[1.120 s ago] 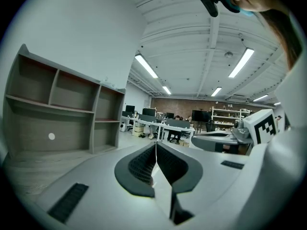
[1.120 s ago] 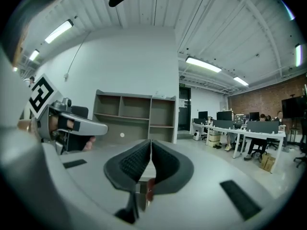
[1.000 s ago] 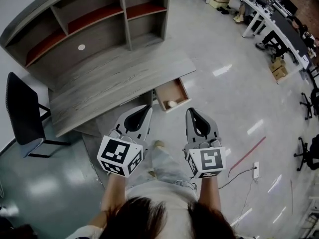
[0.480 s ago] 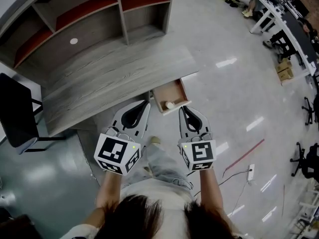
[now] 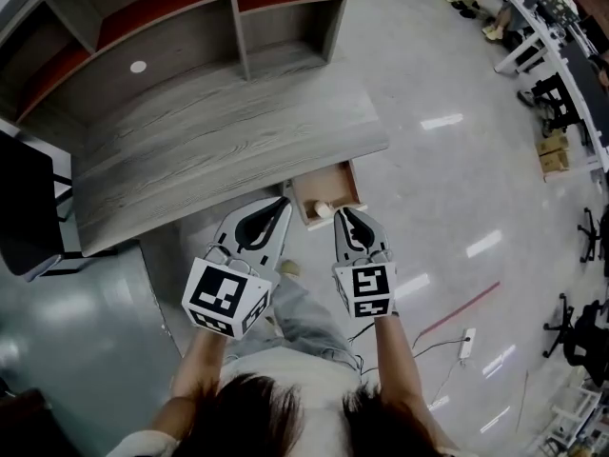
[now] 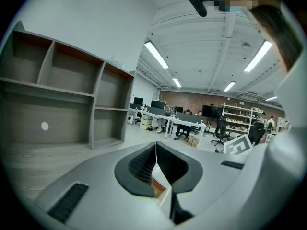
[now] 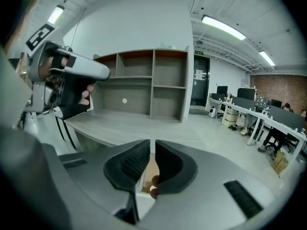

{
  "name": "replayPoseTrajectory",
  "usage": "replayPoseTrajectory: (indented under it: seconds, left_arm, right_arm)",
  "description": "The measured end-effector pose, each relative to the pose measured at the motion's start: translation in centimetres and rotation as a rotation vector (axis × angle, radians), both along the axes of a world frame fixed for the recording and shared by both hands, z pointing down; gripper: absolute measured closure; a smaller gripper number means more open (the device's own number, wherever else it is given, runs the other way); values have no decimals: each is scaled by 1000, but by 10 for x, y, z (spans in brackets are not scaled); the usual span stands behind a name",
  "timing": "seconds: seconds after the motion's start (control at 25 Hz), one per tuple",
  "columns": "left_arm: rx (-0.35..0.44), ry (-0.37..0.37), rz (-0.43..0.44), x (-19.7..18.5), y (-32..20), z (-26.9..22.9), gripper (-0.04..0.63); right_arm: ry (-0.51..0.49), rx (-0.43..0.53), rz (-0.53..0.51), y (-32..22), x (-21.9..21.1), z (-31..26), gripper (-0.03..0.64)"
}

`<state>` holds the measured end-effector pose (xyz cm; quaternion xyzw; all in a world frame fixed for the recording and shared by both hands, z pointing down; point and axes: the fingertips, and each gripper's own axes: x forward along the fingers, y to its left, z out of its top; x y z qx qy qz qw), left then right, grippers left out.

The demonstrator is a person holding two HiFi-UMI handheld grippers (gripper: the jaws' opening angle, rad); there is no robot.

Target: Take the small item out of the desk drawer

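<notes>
The desk drawer (image 5: pixel 335 185) stands pulled open under the right end of the grey wooden desk (image 5: pixel 209 150). A small pale round item (image 5: pixel 323 208) lies inside it near the front. My right gripper (image 5: pixel 341 212) is shut with nothing in it, its tips at the drawer's front edge, just right of the item. In the right gripper view the drawer's wooden inside (image 7: pixel 151 167) and the round item (image 7: pixel 154 180) show below the jaws. My left gripper (image 5: pixel 283 201) is shut and empty, just left of the drawer; a bit of the drawer (image 6: pixel 158 187) shows beneath it.
A hutch with open shelves (image 5: pixel 238 17) stands at the back of the desk. A black chair (image 5: pixel 24 208) is at the left. A power strip (image 5: pixel 466 344) and cable lie on the glossy floor at the right. Office desks (image 5: pixel 547 55) fill the far right.
Both grippers have moved forward and down toward the open drawer. The right gripper's tips have come from well short of the drawer to its front edge. Both stayed shut.
</notes>
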<state>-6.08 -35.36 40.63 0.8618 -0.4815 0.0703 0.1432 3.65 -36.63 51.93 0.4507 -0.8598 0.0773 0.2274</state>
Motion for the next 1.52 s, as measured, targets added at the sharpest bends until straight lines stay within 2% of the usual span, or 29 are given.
replayPoseTrajectory:
  seconds: [0.48,0.84,1.0,1.52]
  left_arm:
    - [-25,2,-48,-4,-49,32,578]
    - [-57,2,-84,-7,-72,57,578]
    - [-74,-2,-95,-10,-79,68,578]
    - [-139,-6,-113,-16,-93,101,578]
  right_arm:
    - [121,-114,-74,-39,-4,88,586]
    - [203,-211,-122,-48,-4,138,584]
    - [226,-263,-157,-48,-9,165,540]
    - [352,-402,-246,-47,-13,245,476]
